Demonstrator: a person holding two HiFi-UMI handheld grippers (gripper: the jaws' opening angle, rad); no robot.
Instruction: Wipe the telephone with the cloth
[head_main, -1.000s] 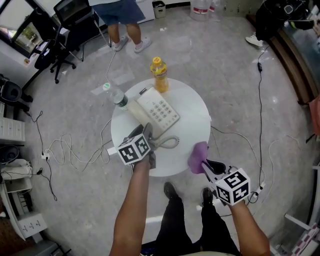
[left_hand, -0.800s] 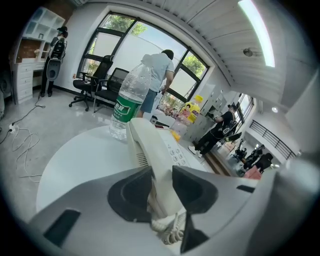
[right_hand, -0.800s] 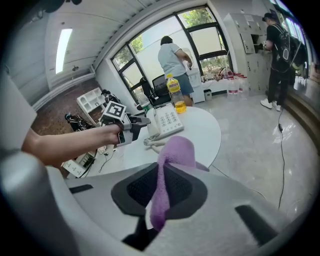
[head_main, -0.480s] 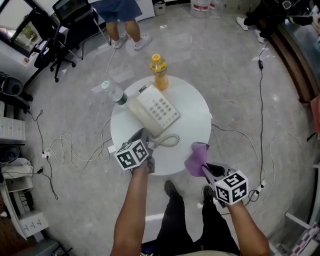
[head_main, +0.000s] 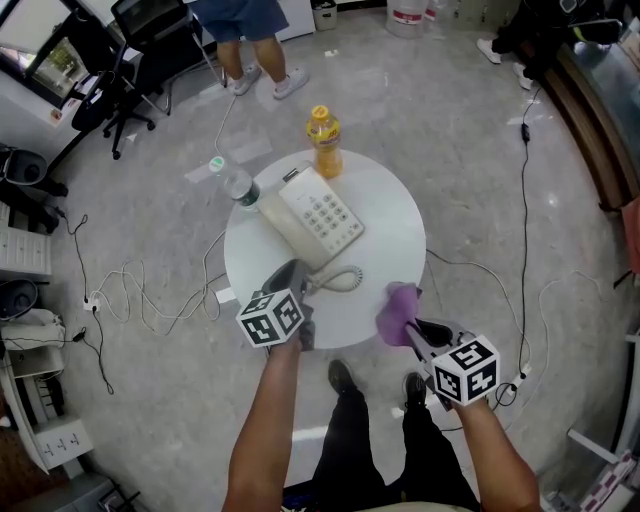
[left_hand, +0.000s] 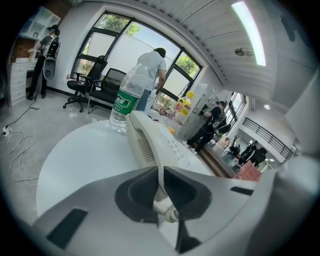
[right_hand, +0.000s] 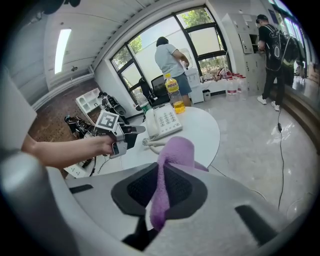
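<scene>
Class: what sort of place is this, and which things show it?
Probably an office or lab workroom: black swivel office chairs, tall dark-framed windows, and loose white cables trailing over the polished grey stone floor.

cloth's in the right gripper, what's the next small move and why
Probably carry the right gripper toward the telephone until the purple cloth touches its keypad. The cloth is clamped in that gripper's shut jaws but hangs at the near edge of the table, apart from the phone. The left gripper is shut by the coiled cord, seemingly steadying things.
</scene>
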